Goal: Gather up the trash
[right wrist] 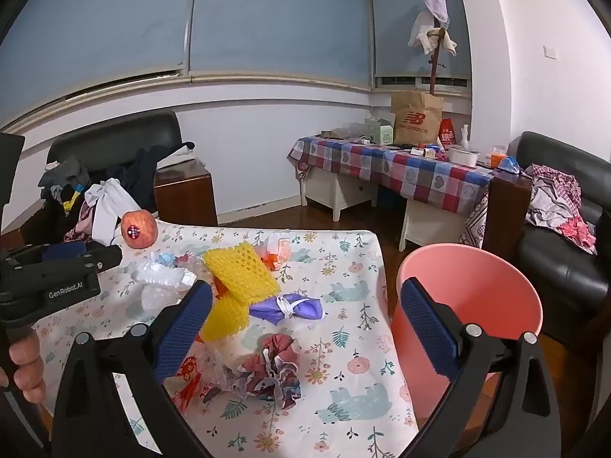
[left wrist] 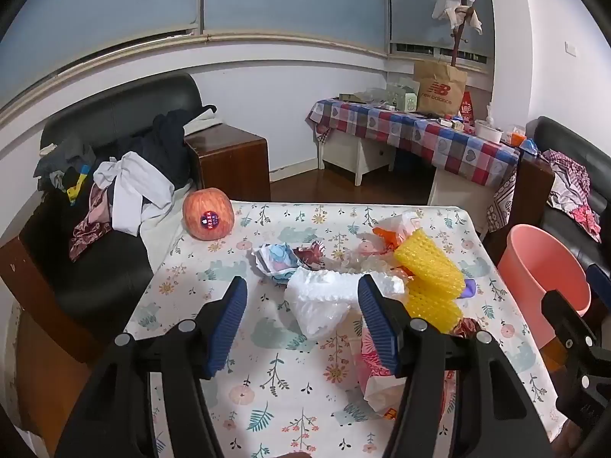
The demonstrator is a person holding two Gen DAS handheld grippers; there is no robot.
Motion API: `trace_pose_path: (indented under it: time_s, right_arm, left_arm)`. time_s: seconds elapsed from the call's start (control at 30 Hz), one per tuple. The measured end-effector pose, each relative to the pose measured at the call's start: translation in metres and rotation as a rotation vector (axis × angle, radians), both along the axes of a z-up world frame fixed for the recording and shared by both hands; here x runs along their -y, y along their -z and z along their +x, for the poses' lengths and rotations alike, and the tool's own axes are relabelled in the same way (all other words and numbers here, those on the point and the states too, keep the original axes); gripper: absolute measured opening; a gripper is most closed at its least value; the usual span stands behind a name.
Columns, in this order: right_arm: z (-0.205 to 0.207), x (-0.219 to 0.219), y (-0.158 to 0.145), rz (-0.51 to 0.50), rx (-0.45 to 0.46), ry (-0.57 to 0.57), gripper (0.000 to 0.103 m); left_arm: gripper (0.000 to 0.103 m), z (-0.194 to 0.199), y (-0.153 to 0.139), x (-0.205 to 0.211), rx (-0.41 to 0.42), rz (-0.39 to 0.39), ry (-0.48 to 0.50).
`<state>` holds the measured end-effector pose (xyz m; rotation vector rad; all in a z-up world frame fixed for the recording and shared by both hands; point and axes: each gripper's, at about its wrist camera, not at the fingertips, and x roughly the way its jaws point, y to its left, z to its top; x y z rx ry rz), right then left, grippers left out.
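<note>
Trash lies scattered on the floral tablecloth (left wrist: 290,374). My left gripper (left wrist: 301,305) is open above the table, its jaws on either side of a white foam net and clear plastic wrap (left wrist: 324,301), not touching them. Yellow foam netting (left wrist: 431,282) lies to its right, also in the right wrist view (right wrist: 240,278). My right gripper (right wrist: 305,316) is open and empty over the table's right part, above a purple wrapper (right wrist: 290,307) and crumpled red-and-white paper (right wrist: 273,372). A pink bin (right wrist: 469,301) stands just right of the table.
An apple (left wrist: 208,213) with a sticker sits at the table's far left corner. A crumpled blue-and-white wrapper (left wrist: 277,259) and orange scraps (left wrist: 385,234) lie farther back. A black sofa with clothes (left wrist: 114,191) is left; a checkered-cloth table (left wrist: 420,133) and another sofa are behind.
</note>
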<state>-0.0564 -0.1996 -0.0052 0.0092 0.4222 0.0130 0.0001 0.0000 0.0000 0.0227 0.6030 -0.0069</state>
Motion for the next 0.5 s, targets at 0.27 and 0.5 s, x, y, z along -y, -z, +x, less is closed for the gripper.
trace_pose_path:
  time_s: [0.27,0.5]
  right_arm:
    - [-0.0011,0.0023,-0.0006,0.009,0.007,0.005,0.099]
    - [-0.0021,0.0028,-0.0008,0.009,0.008,0.006,0.099]
  left_arm:
    - [0.060,0.0000,0.0000,-0.0002,0.000,-0.004,0.000]
    - [0.060,0.0000,0.0000,-0.0001,0.000,-0.003,0.001]
